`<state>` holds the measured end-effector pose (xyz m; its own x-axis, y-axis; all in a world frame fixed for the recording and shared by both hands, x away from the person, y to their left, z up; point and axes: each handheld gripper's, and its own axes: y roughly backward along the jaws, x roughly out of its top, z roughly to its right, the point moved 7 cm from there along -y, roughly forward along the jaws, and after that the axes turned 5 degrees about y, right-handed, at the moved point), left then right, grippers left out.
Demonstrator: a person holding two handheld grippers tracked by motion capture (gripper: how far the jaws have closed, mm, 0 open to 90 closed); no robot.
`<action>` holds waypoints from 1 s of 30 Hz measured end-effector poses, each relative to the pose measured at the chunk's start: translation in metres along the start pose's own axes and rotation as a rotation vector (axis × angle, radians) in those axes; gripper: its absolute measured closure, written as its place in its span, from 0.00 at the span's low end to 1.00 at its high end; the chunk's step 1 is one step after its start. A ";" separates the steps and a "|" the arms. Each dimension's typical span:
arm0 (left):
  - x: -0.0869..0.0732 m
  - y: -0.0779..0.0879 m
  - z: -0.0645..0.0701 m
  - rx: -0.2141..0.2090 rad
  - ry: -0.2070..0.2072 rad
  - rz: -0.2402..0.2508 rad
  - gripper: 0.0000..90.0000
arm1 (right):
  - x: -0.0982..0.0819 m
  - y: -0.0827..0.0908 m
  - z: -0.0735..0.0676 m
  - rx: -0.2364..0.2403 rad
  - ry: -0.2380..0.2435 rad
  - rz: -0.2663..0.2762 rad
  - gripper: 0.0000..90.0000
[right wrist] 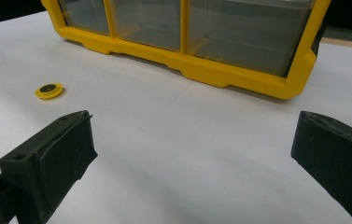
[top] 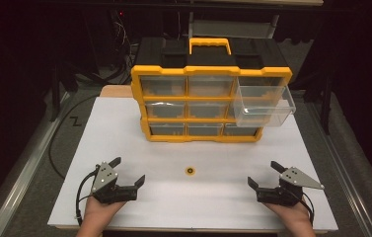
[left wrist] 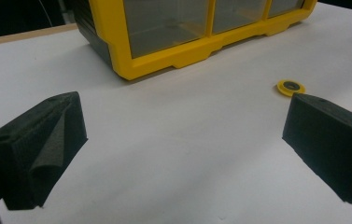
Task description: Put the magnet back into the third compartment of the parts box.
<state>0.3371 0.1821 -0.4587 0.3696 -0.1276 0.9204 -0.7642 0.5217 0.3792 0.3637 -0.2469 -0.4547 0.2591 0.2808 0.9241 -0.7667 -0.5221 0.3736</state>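
A small yellow disc [top: 190,171] with a dark centre lies flat on the white table, midway between both hands; it also lies ahead in the left gripper view as the disc [left wrist: 290,87] and in the right gripper view as the disc [right wrist: 49,90]. Behind it stands a yellow-framed drawer organizer [top: 208,101] with clear drawers; its right middle drawer [top: 265,105] is pulled out. My left gripper [top: 127,171] rests near the front left, open and empty. My right gripper [top: 263,174] rests near the front right, jaws wide apart with nothing between them.
The white table top [top: 124,128] ends at a front edge just below both hands. Cables [top: 55,143] trail off the table's left side. Dark floor and equipment surround the table behind the organizer.
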 end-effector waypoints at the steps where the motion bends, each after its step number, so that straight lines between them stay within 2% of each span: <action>1: 0.000 0.000 0.000 0.000 -0.001 0.001 0.01 | 0.000 0.000 0.001 -0.002 -0.005 0.000 0.01; 4: 0.000 0.000 0.000 0.002 -0.009 0.000 0.01 | -0.001 0.000 0.002 -0.009 -0.012 0.005 0.01; 8: 0.000 0.001 0.000 0.001 -0.009 0.004 0.01 | -0.001 -0.001 -0.001 -0.010 0.003 -0.001 0.01; 30: 0.000 0.000 0.001 -0.022 0.001 0.010 0.01 | -0.002 -0.006 -0.003 -0.013 0.021 -0.027 0.01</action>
<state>0.3365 0.1816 -0.4586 0.3630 -0.1215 0.9238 -0.7557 0.5417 0.3682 0.3663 -0.2424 -0.4594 0.2681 0.3115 0.9116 -0.7673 -0.5031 0.3976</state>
